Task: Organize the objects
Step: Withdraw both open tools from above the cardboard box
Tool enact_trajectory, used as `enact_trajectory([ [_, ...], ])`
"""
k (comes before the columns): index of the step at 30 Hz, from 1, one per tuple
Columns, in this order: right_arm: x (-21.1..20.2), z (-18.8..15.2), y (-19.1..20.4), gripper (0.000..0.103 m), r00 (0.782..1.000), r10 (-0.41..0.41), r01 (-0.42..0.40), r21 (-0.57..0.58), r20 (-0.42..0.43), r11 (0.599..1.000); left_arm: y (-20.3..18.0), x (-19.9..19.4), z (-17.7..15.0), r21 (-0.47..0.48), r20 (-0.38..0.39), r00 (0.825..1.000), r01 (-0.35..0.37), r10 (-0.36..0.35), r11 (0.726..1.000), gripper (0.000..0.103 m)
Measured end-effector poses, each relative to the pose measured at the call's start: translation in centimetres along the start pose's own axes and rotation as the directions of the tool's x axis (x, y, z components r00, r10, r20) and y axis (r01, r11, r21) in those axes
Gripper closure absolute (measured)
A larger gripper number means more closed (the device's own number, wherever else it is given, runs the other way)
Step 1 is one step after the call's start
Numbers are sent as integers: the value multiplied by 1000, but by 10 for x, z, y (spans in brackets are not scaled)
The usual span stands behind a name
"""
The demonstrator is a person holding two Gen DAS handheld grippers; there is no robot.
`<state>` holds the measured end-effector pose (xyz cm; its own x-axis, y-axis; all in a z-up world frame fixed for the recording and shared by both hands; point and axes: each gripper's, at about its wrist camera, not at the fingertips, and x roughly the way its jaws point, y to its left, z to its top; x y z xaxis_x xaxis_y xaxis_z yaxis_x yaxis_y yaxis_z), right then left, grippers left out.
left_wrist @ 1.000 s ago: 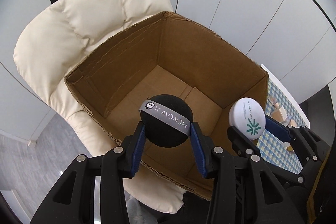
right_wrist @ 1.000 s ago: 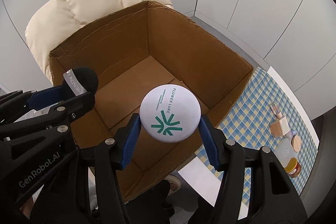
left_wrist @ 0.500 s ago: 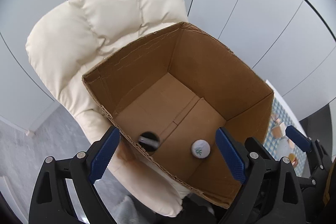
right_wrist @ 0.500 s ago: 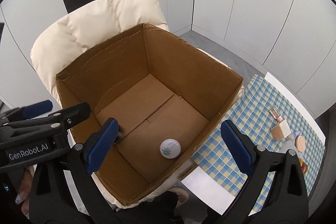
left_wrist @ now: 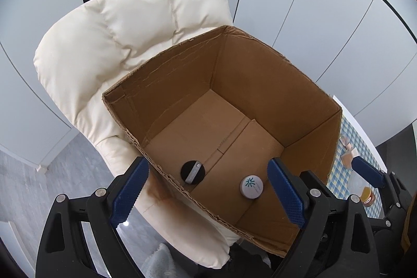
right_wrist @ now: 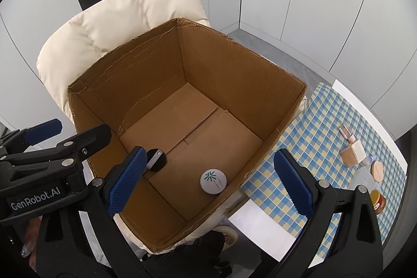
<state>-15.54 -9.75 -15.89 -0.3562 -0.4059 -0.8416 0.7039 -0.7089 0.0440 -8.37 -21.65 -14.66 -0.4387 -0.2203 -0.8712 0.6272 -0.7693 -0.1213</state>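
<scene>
While both grippers hang over the cardboard box (left_wrist: 260, 85) on the cream chair (left_wrist: 125, 43), the left gripper (left_wrist: 208, 189) and right gripper (right_wrist: 208, 179) have just spread their fingers wide, empty; the black puff (left_wrist: 192, 172) and white compact (left_wrist: 251, 187) lie apart on the box floor.

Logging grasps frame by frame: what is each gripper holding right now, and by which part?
Nothing. Left gripper and right gripper are open; black puck and white disc lie in the box.
</scene>
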Motion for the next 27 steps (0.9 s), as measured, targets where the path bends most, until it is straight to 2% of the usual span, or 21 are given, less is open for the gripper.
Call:
enact_trajectory([
  [15, 1, -4, -15, 3, 1000, -21, 22, 38, -24, 999, -4, -5, -4, 25, 6, 1000, -4, 3, 1000, 11],
  [19, 0, -5, -21, 3, 998, -57, 58, 48, -28, 997, -2, -9, -5, 25, 8, 1000, -7, 7, 1000, 11],
  [23, -5, -5, -36, 3, 999, -28, 30, 107, -27, 994, -3, -11, -8, 37, 2, 1000, -21, 21, 999, 11],
  [27, -16, -6, -38, 3, 999, -33, 33, 105, -7, 994, -6, -15, -13, 51, -3, 1000, -16, 16, 999, 10],
])
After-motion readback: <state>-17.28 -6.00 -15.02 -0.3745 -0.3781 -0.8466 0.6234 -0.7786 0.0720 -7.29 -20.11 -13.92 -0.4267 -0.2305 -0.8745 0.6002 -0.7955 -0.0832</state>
